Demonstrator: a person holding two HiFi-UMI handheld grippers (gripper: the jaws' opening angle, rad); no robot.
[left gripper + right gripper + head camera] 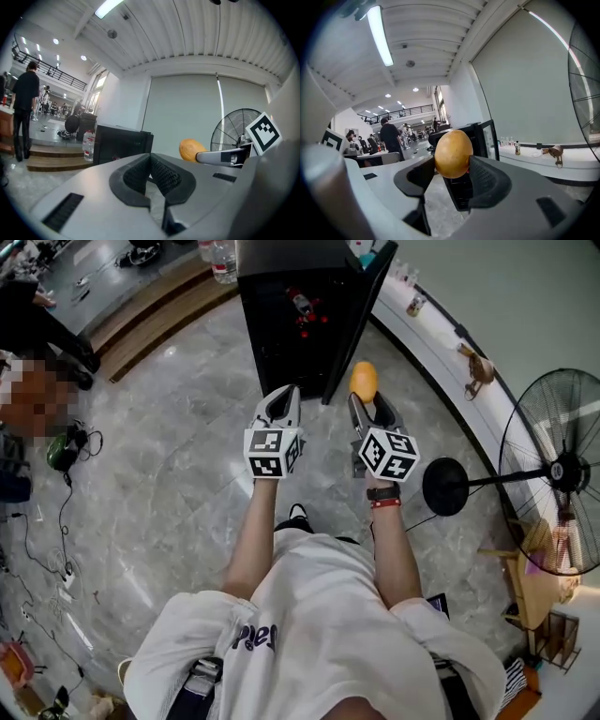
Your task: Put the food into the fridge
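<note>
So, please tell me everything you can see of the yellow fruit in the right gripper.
The fruit is egg-shaped and orange-yellow, with smooth, matte, faintly speckled skin, and it looks whole. It stands upright, clamped between the dark ribbed jaws of the right gripper, which press on its lower sides; its top sticks out above them. It is held in the air before the open black fridge, not yet inside. Nothing else touches it.

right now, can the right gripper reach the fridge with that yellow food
Probably yes, once closer: the right gripper holds the yellow food, the fridge door stands open ahead, and only bare floor lies between.
</note>
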